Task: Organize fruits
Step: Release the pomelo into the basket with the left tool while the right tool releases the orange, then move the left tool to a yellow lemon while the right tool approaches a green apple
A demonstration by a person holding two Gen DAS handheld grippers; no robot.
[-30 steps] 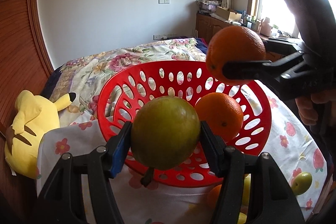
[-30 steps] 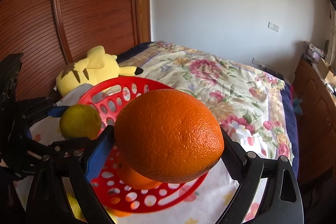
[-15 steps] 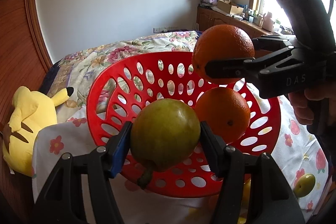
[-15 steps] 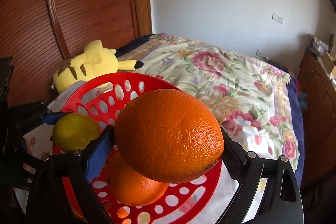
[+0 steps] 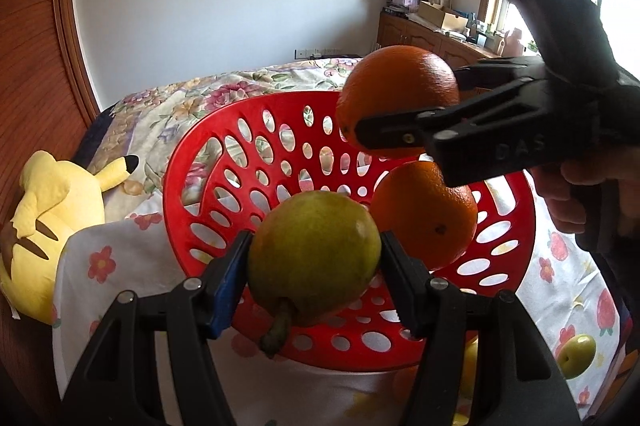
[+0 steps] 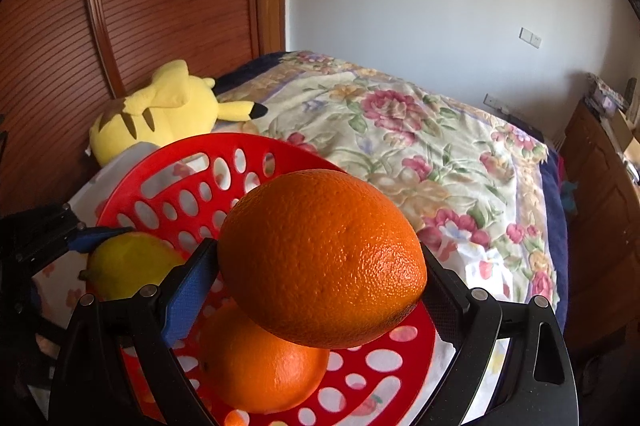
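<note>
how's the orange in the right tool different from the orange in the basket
The held orange hangs in the air, clamped between the right tool's pads; the basket orange lies loose on the floor of the red basket. The held orange sits above the basket orange, partly covering it in the right wrist view. Both are round, bright orange and dimpled, and look alike in size.

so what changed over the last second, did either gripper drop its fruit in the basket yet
No drop yet. The right gripper carried its orange in over the red basket and lower, close above the orange already inside. The left gripper barely shifted; the basket now looms larger behind its pear. Both grips stayed clamped, and the yellow plush toy and the loose green fruit on the cloth stayed put.
</note>
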